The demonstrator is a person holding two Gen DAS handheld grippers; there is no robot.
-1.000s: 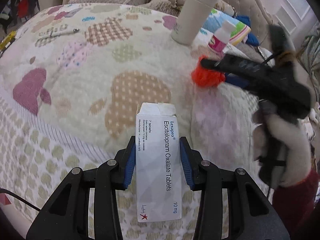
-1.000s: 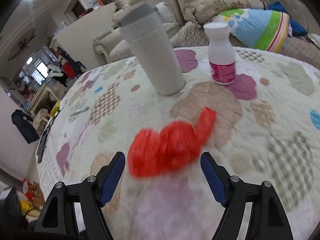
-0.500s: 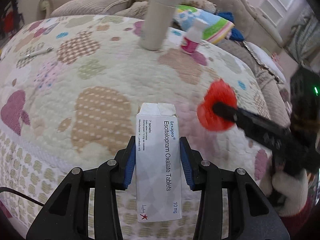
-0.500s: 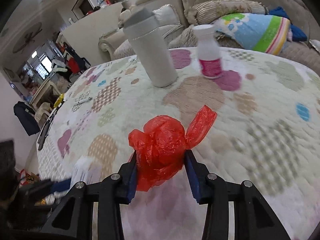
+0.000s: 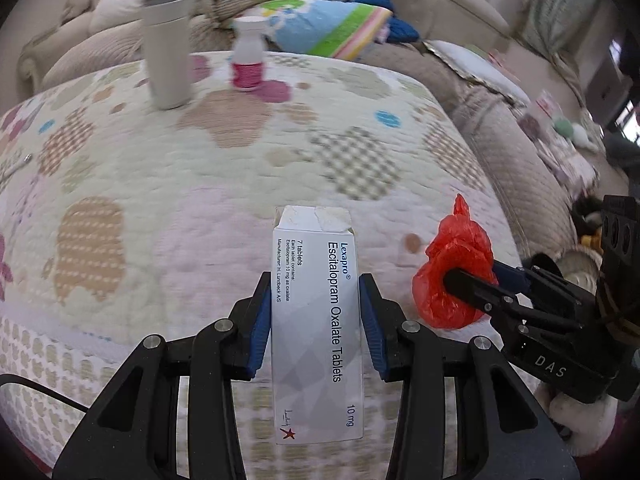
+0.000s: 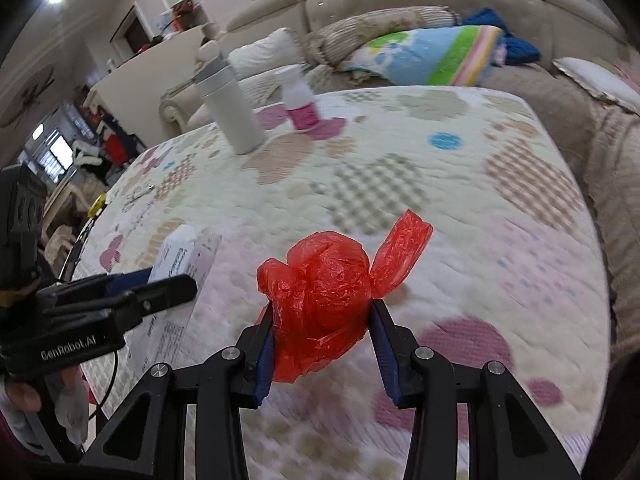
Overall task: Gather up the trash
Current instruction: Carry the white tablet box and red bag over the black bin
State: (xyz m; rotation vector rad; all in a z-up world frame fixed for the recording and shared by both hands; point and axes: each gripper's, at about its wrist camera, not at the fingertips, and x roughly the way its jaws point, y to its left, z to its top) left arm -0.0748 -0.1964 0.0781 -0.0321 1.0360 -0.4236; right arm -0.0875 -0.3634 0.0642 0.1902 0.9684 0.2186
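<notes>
A white tablet box (image 5: 316,320) printed "Escitalopram Oxalate Tablets" stands lengthwise between the blue pads of my left gripper (image 5: 316,304), which is shut on it above the quilt. A crumpled red plastic bag (image 6: 320,292) is pinched in my right gripper (image 6: 320,320), shut on it and lifted off the quilt. In the left wrist view the red bag (image 5: 452,280) and right gripper (image 5: 480,280) hang just right of the box. In the right wrist view the tablet box (image 6: 180,272) and left gripper (image 6: 160,284) sit at the left.
A quilted patchwork cover (image 5: 240,152) spreads under both grippers. At its far side stand a tall white tumbler (image 5: 166,48) and a small white bottle with a pink label (image 5: 248,60). Cushions and a striped pillow (image 5: 324,28) lie on the sofa behind. A thin metal object (image 5: 24,160) lies at the left edge.
My right gripper closed on the red bag, lifted it and carried it toward the quilt's near right edge. My left gripper moved right with the tablet box still held.
</notes>
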